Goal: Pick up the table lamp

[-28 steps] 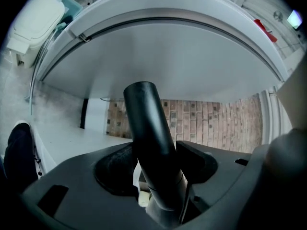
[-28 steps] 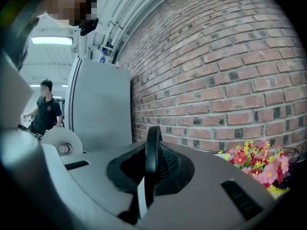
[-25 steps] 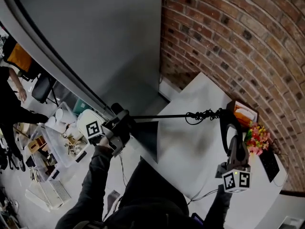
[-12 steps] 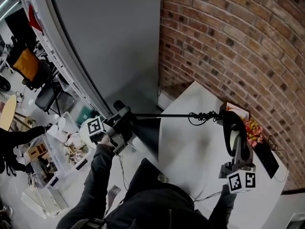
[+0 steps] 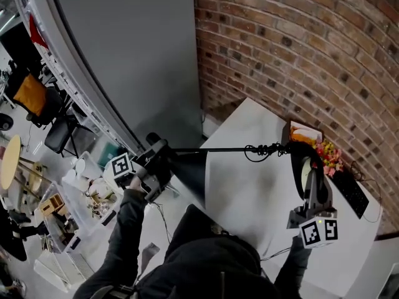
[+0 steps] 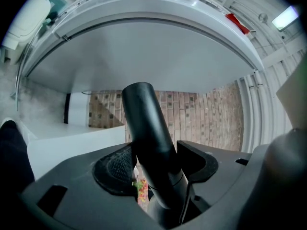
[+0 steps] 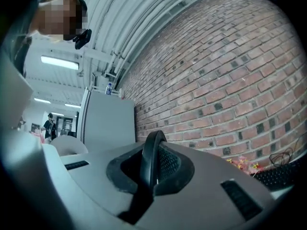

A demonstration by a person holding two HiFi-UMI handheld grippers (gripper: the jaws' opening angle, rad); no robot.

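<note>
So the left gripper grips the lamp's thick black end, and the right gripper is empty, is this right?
Not quite. The right gripper is not empty: its jaws are shut on the thin curved bar of the lamp, as the right gripper view shows.

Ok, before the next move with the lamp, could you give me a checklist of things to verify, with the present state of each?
1. Left gripper shut on the thick black stem: ok.
2. Right gripper shut on the thin curved arm: ok.
3. Cord bundle wound up, not dangling: ok.
4. Lamp fully clear of the white table: cannot tell.
5. Room around the right gripper: not ok, flowers and keyboard lie close.
</note>
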